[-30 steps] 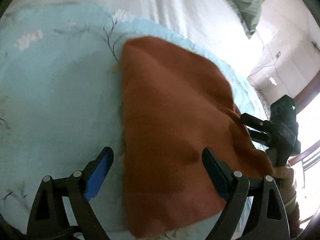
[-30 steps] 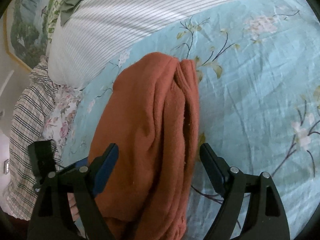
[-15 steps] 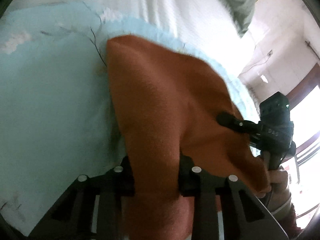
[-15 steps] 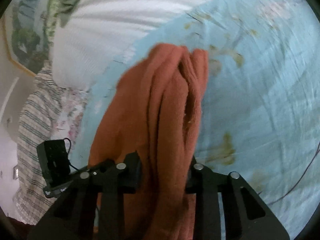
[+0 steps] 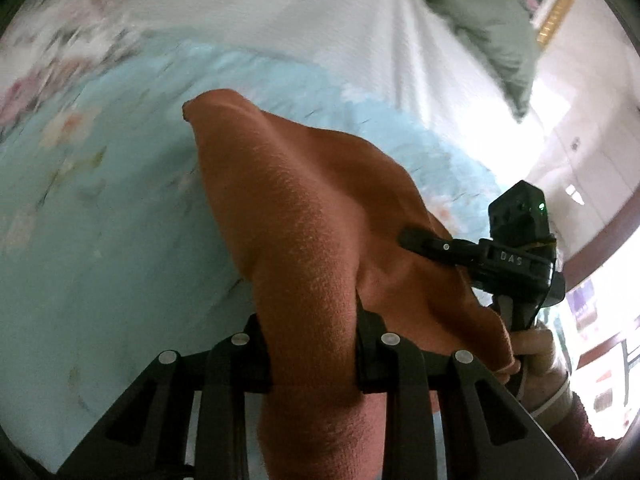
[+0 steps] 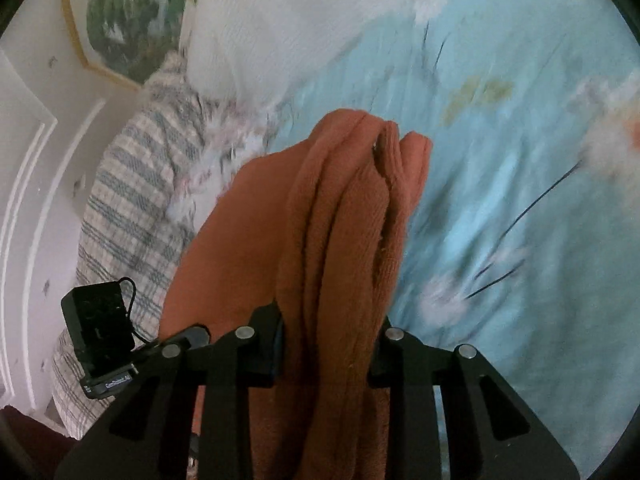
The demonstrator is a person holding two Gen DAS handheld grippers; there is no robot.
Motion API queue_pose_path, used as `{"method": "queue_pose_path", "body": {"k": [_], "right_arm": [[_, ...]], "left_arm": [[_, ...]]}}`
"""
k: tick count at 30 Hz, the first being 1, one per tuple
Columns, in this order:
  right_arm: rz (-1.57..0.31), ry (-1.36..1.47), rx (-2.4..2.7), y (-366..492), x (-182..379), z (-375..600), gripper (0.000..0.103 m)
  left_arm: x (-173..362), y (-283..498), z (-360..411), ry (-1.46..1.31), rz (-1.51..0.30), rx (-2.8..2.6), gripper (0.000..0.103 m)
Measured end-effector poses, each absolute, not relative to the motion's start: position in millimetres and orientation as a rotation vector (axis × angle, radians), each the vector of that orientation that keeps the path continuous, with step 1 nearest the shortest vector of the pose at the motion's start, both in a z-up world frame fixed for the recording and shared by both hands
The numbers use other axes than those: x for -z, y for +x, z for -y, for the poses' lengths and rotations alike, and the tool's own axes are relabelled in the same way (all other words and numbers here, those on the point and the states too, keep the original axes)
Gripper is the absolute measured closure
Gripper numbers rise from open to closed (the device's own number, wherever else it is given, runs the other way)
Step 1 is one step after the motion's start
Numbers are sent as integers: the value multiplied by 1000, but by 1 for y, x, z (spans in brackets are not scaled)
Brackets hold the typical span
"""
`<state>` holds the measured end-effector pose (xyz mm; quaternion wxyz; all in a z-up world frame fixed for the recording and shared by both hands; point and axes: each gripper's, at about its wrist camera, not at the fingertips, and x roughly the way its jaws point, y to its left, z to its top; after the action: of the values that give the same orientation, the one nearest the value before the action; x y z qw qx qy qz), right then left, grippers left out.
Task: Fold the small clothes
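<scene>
Where the rust-orange garment passes between the pads of the left gripper, it is pinched as a bunched band, with the rest rising toward 11 o'clock above the blue floral sheet. The right gripper grips the same garment at 3 o'clock, held by a hand. In the right wrist view the garment hangs in thick folds, clamped between the right gripper pads. Both sets of jaws closed onto this cloth within the last second. A white pillow lies at 12 o'clock.
</scene>
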<state>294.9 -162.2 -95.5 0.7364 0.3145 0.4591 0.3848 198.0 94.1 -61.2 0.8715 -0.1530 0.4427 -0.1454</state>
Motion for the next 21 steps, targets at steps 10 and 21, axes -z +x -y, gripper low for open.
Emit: {"method": "queue_pose_path", "body": {"k": [10, 21], "right_arm": [[-982, 480, -629, 289, 71, 174, 44], [-977, 451, -683, 312, 56, 145, 62]], "left_arm": [[81, 183, -105, -265, -914, 179, 45], [49, 157, -112, -310, -757, 304, 49]]}}
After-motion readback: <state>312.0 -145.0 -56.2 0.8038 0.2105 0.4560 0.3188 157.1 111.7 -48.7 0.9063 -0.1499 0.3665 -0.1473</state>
